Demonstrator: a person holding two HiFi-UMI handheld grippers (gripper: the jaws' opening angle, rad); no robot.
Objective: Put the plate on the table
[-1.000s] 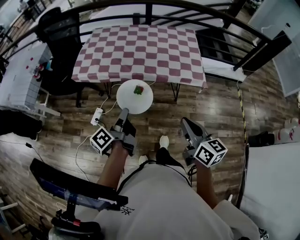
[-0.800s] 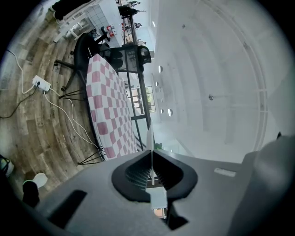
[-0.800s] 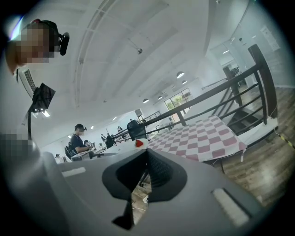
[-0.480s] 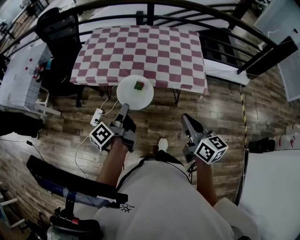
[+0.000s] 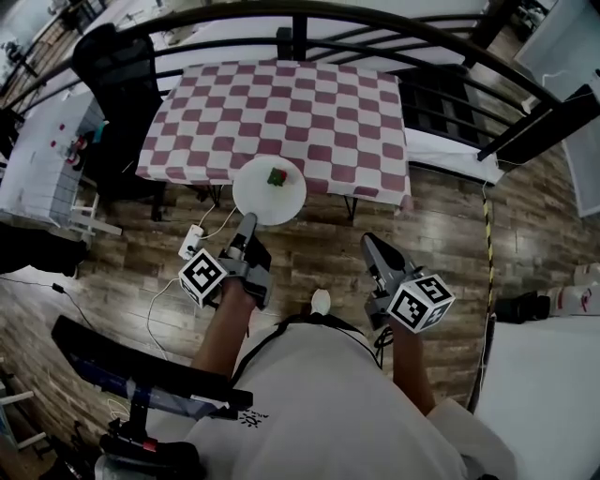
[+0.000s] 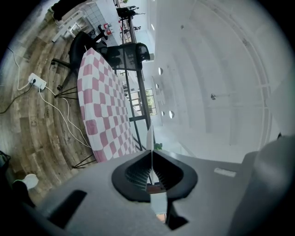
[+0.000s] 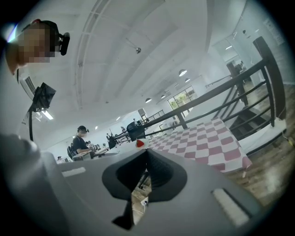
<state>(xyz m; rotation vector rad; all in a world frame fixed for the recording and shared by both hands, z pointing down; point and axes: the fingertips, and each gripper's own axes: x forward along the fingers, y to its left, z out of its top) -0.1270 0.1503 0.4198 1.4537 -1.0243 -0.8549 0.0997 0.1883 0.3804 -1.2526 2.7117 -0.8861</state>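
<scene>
The plate (image 5: 269, 190) is off the table (image 5: 281, 103) but nearly there. The left gripper (image 5: 247, 221) has its jaws clamped on the rim at the plate's 6 o'clock side and holds it out roughly level, with the far half overlapping the table's near edge. In the left gripper view the plate shows as a thin white edge pinched between the jaws. A small red and green thing (image 5: 276, 175) sits on the plate, toward 12 o'clock. The right gripper (image 5: 367, 240) hangs at 4 o'clock from the plate, jaws together on nothing.

So the carry looks close to done – what is left, by my reading, is to bring the plate fully over the cloth, set it down flat and let go.

The table wears a red and white checked cloth and nothing shows on it. Under it is a dark wood floor (image 5: 309, 253) with a white power strip (image 5: 194, 241) and cables at 8 o'clock from the plate. A black chair (image 5: 117, 66) stands at the table's 9 o'clock side, and a dark railing (image 5: 375, 19) curves past at 12 o'clock.
</scene>
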